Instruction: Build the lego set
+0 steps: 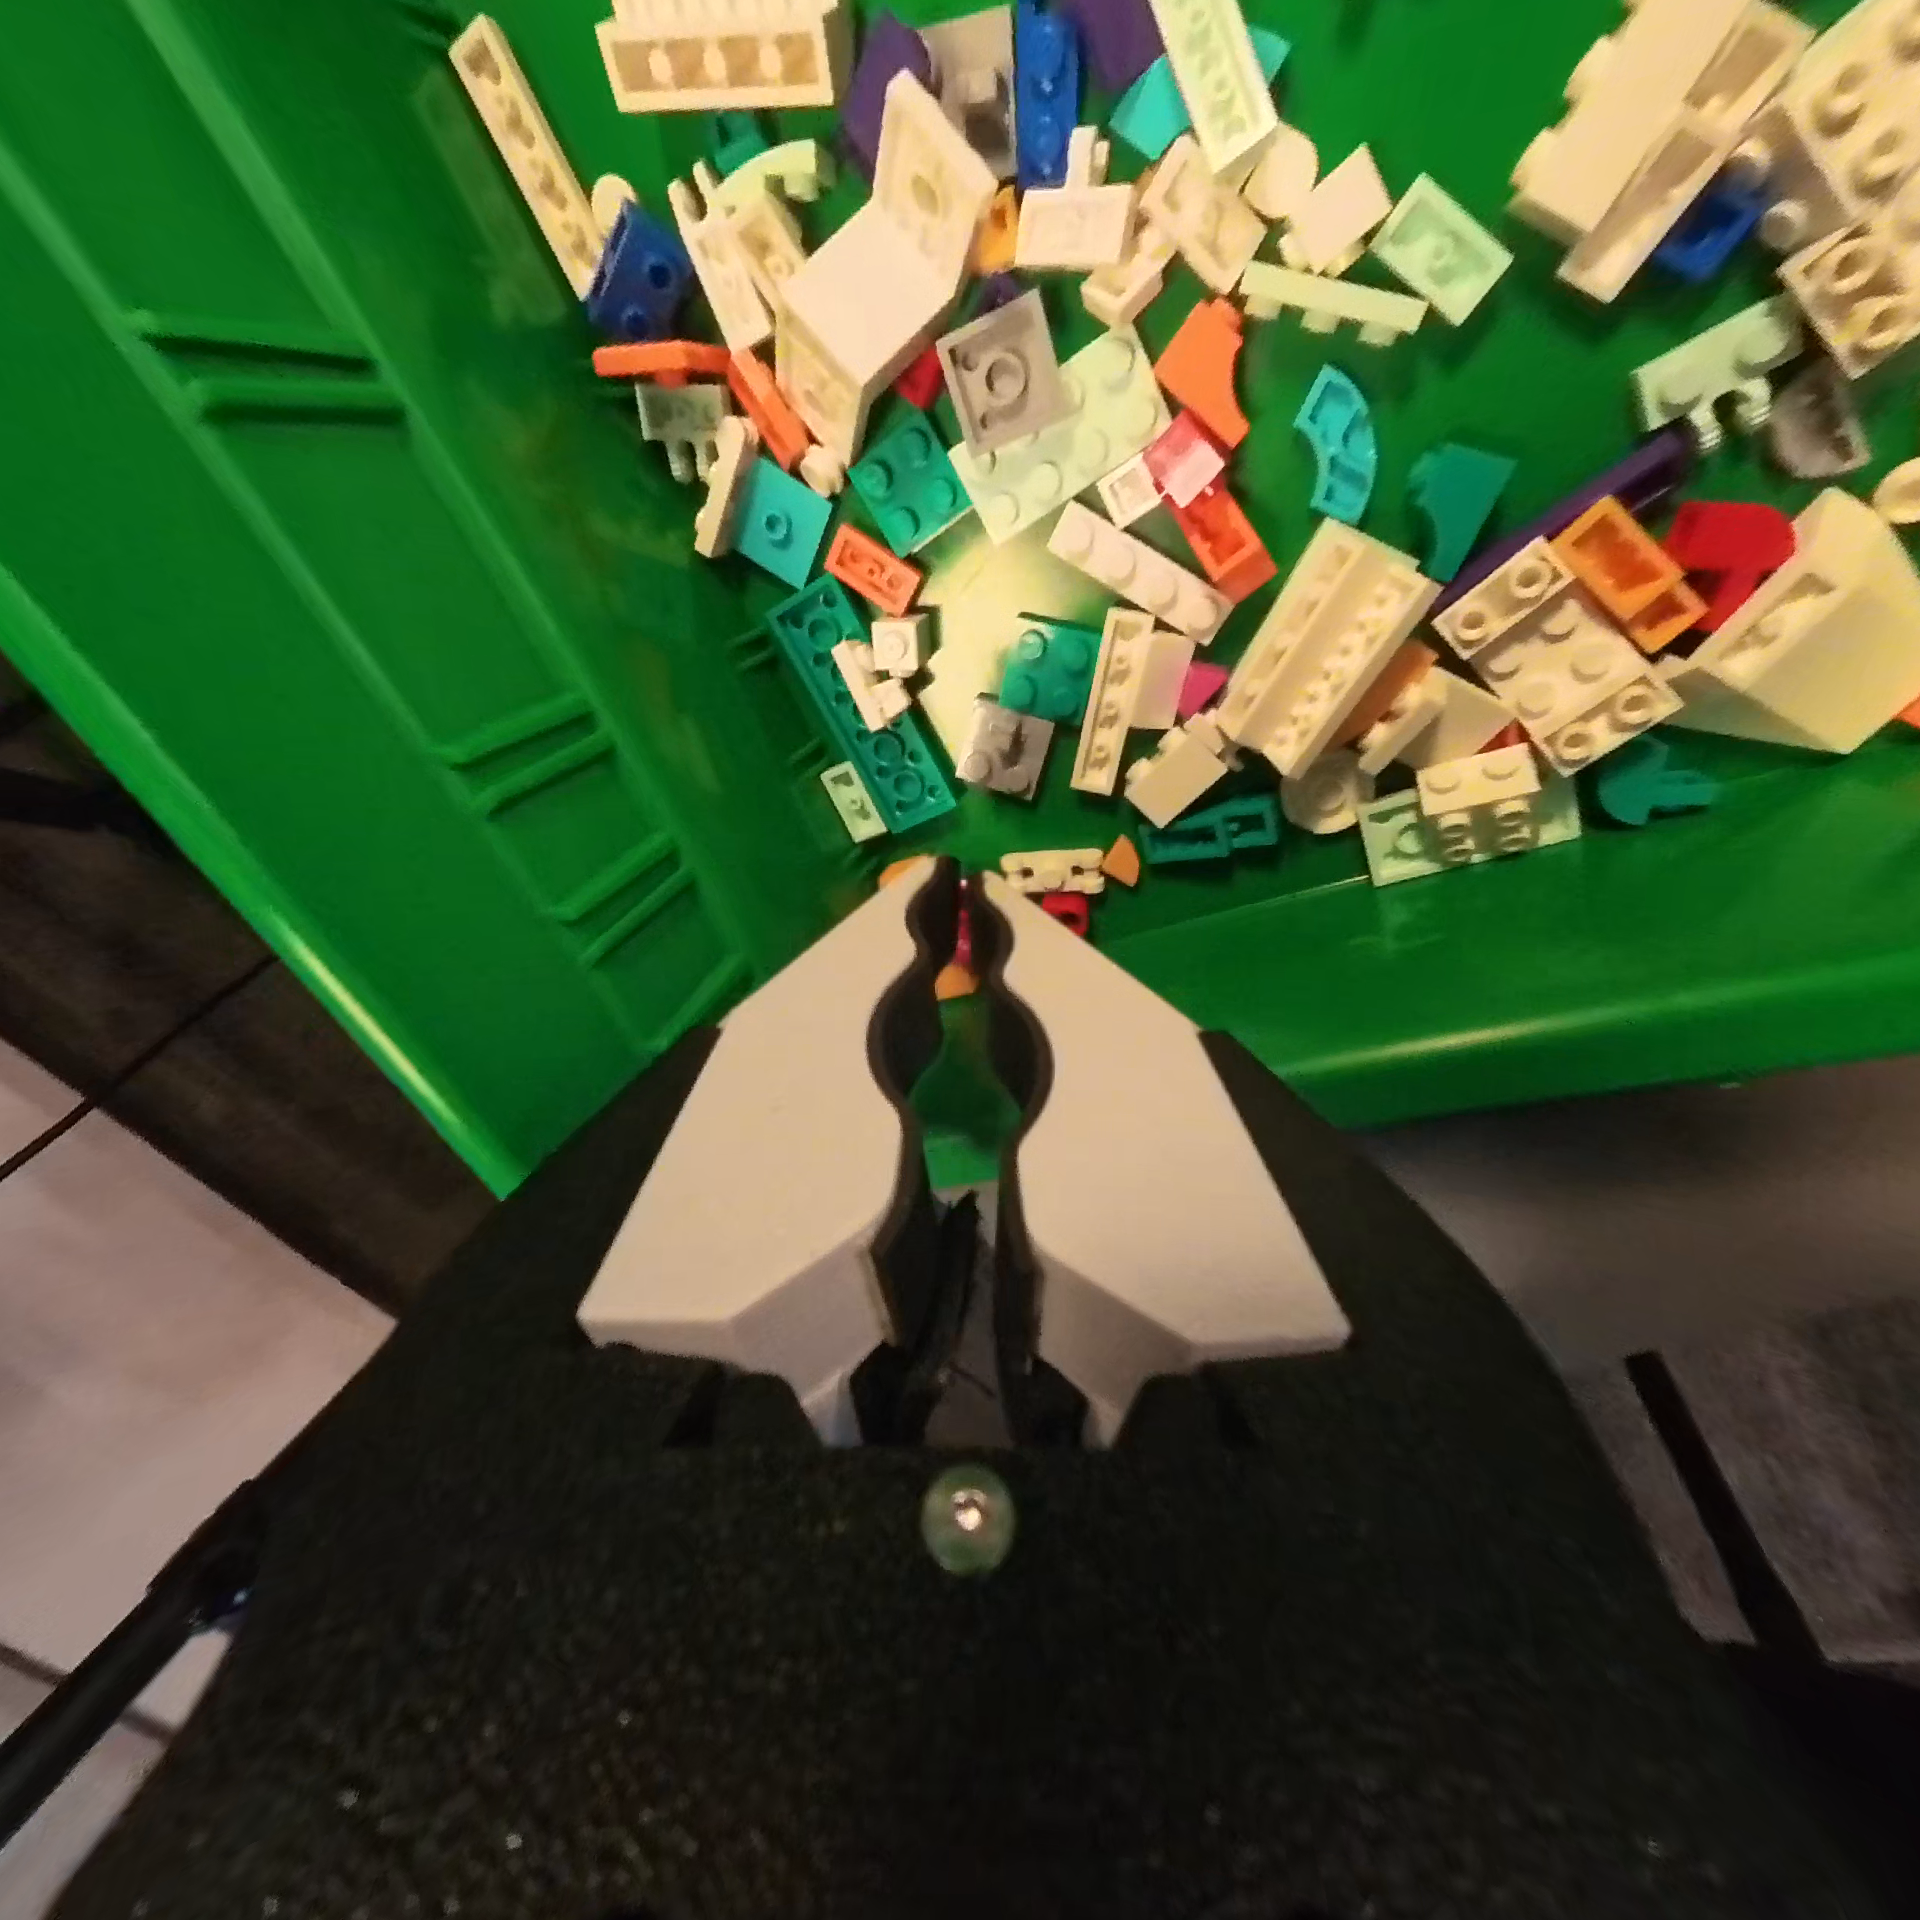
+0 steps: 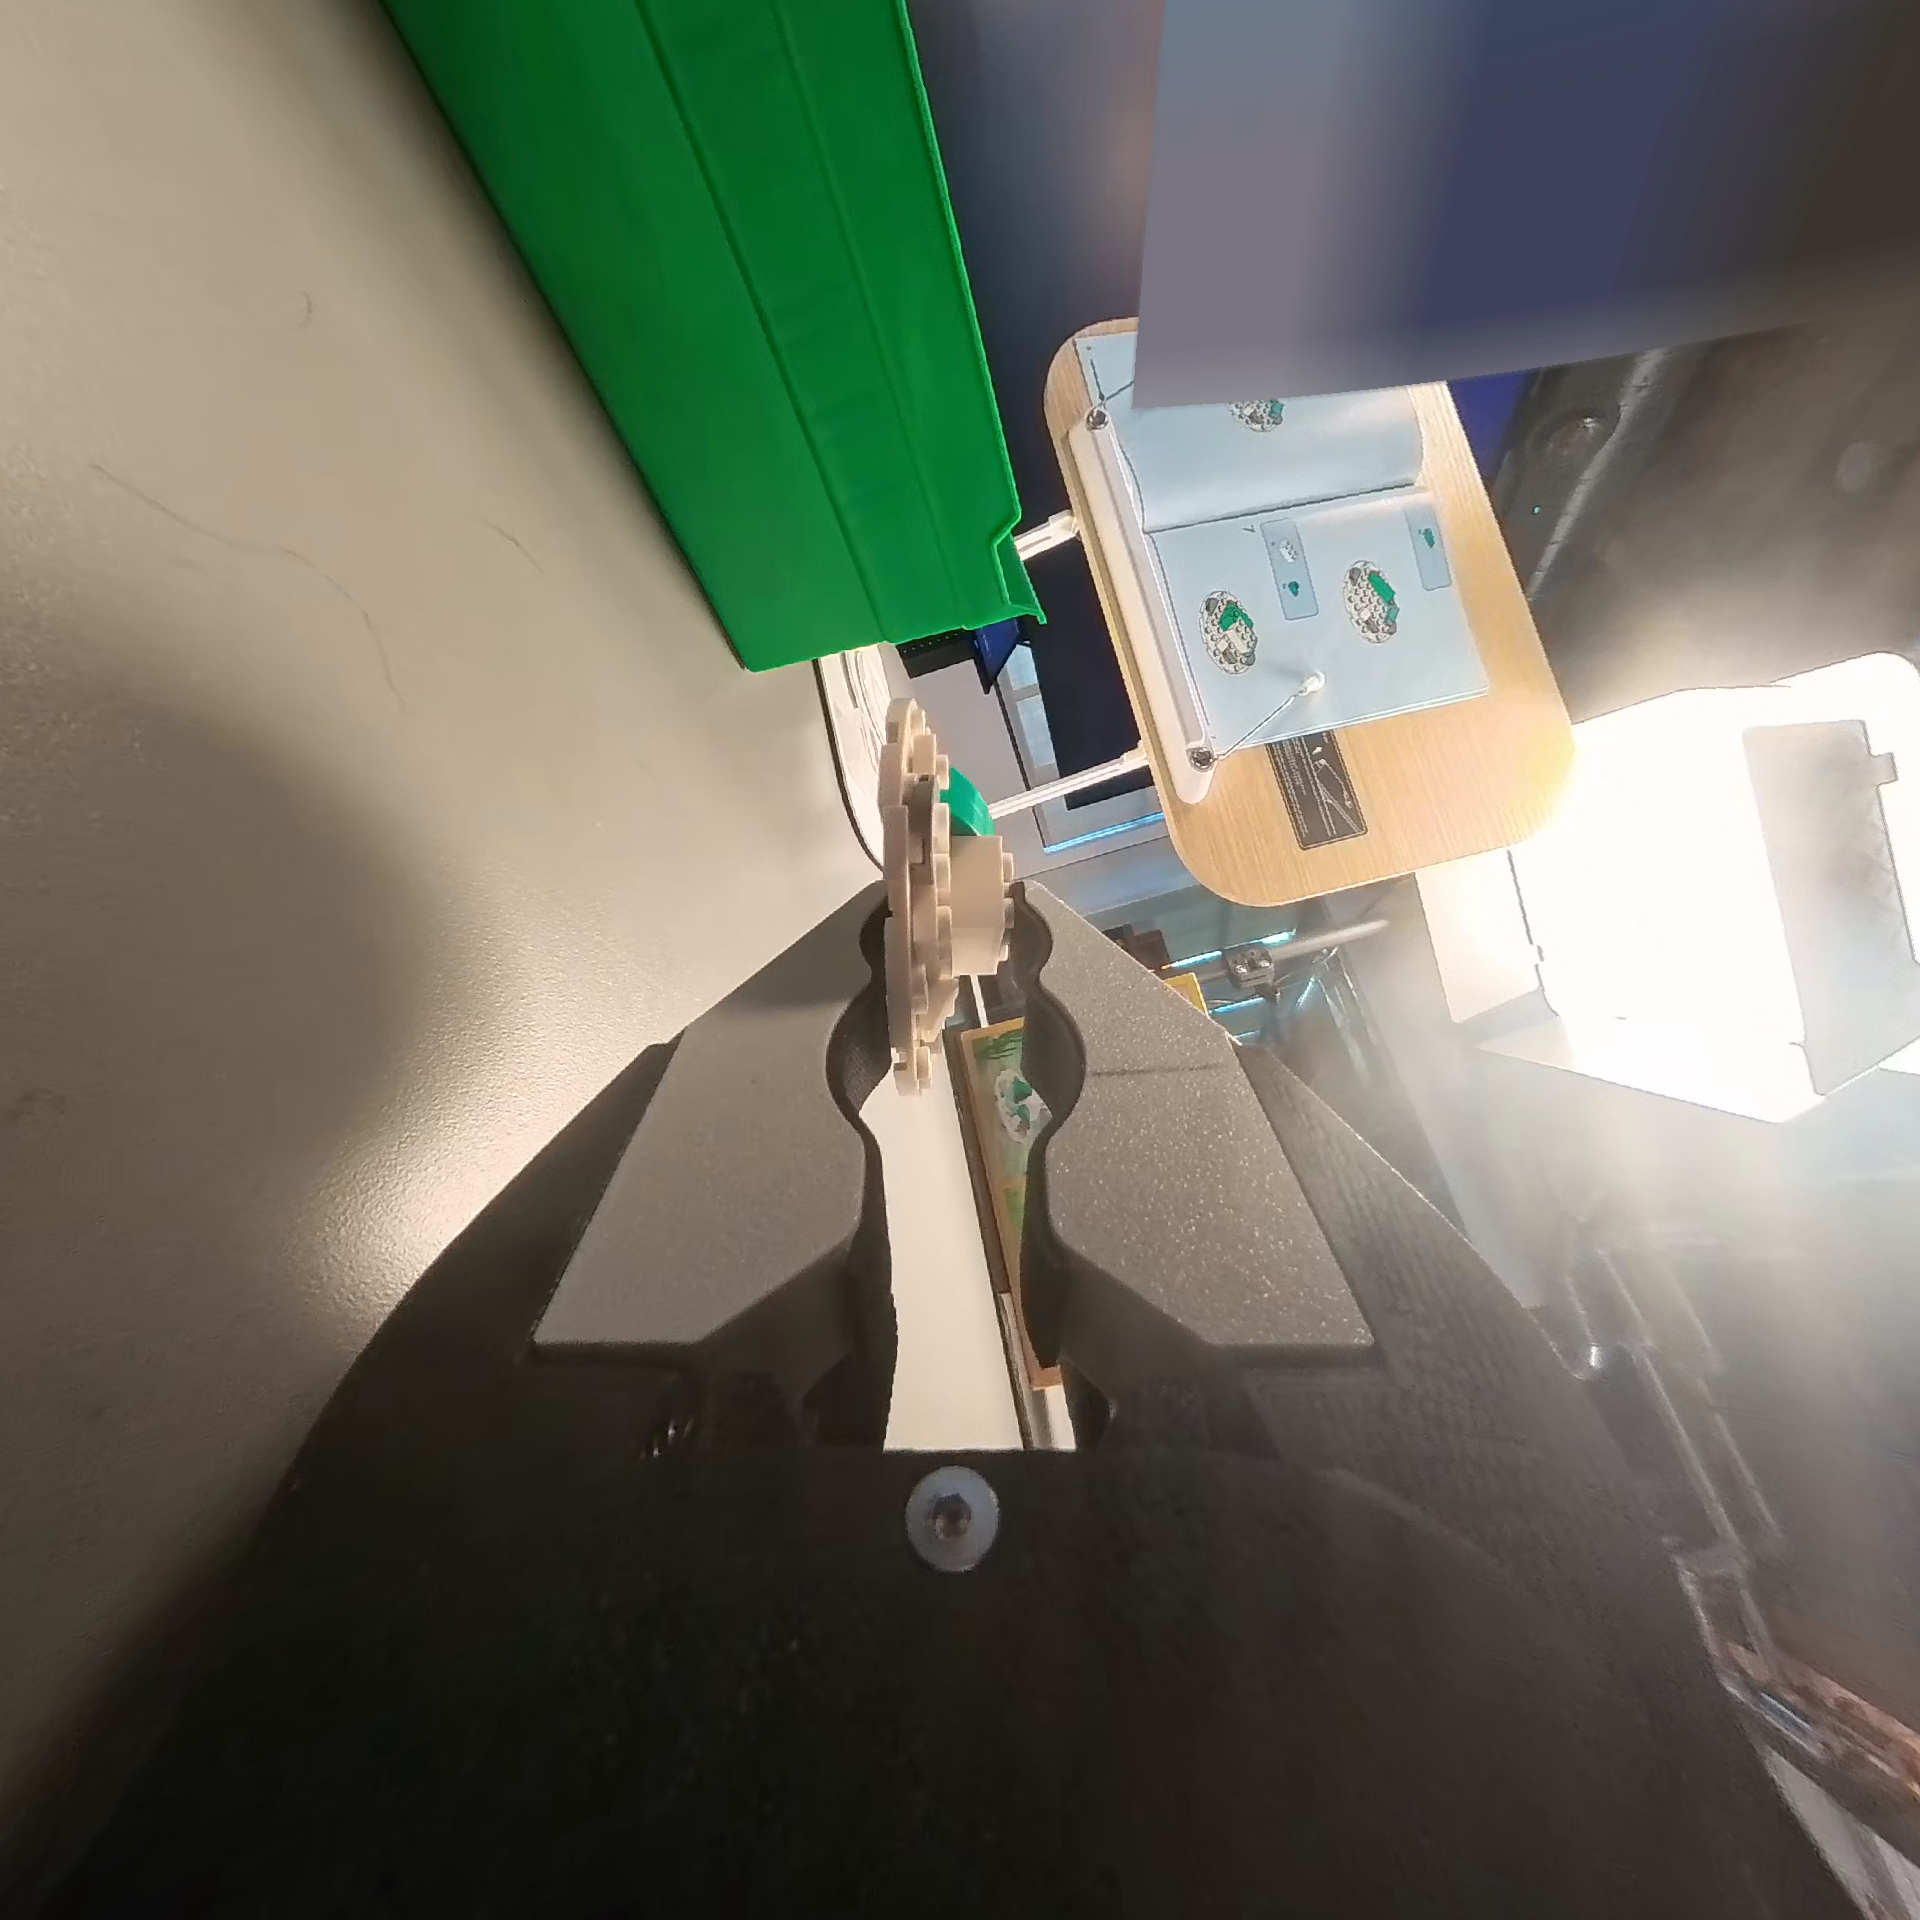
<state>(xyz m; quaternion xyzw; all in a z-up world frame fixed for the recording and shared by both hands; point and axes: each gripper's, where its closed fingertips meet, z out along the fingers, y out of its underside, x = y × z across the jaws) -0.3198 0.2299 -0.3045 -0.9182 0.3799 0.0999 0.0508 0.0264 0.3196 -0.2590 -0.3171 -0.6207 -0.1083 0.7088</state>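
My right tool is clamped on the tan round plate assembly just beside the green bin; my left tool, fingers together over that bin's loose bricks, looks empty; a loosened pinch risks dropping the edge-held plate.

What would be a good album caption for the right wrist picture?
Right hand-held gripper clamps a tan round plate assembly beside the green bin.

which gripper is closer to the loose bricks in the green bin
Left. The left gripper has its tips over the green bin, right at the edge of the loose bricks. The right gripper is outside the bin, holding a tan round assembly.
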